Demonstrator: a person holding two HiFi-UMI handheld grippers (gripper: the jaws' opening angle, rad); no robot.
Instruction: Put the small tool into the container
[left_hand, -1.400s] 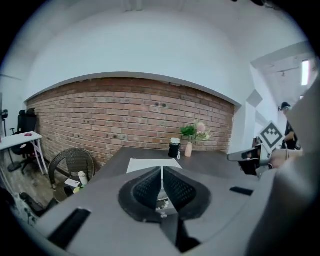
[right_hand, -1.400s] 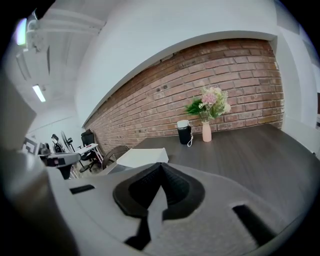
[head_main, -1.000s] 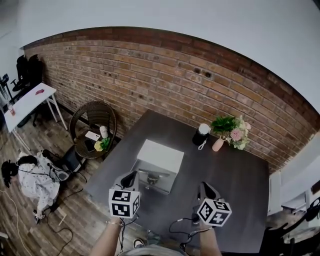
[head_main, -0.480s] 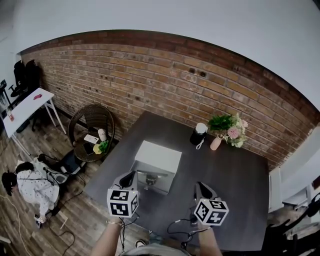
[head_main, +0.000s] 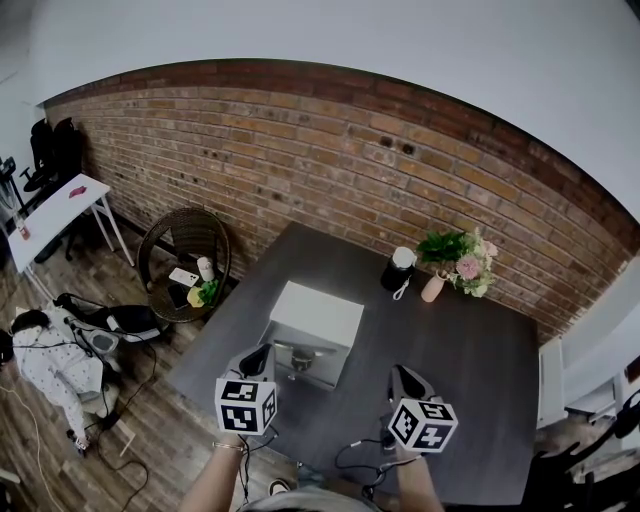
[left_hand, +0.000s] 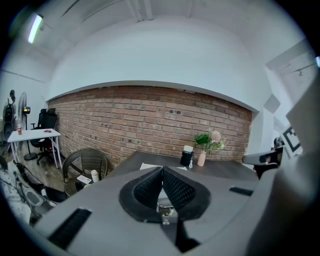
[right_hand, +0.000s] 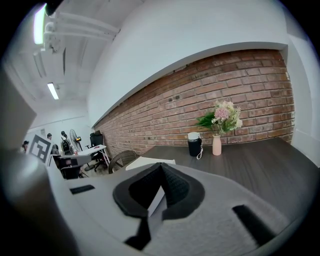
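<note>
**Spotter:** Metal glints at the near side of the white box (head_main: 320, 312). That's your small tool (head_main: 300, 354), a thin, shiny piece too small for me to read its shape.

**Checker:** Is it in the box or in front of it?

**Spotter:** I can't tell. It lies against a grey strip below the box's flat, matte top. That strip could be an open part of the box or a shadow on the dark, wood-grained table (head_main: 450, 350). So this fits either a tool waiting to be picked up or one already dropped in.

**Checker:** And your grippers?

**Spotter:** Your left gripper (head_main: 256, 358) is clenched, its black ribbed pads (left_hand: 176, 186) meeting at the tips with nothing between them. Your right gripper (head_main: 403, 376) looks clenched and empty too. Both hang just short of the box, the left one in line with the tool.

**Checker:** What does the next move call for?

**Spotter:** Look closer first and settle where that tool lies. It's small, hard and slick, so any grip will need the pads squarely on it.
</note>
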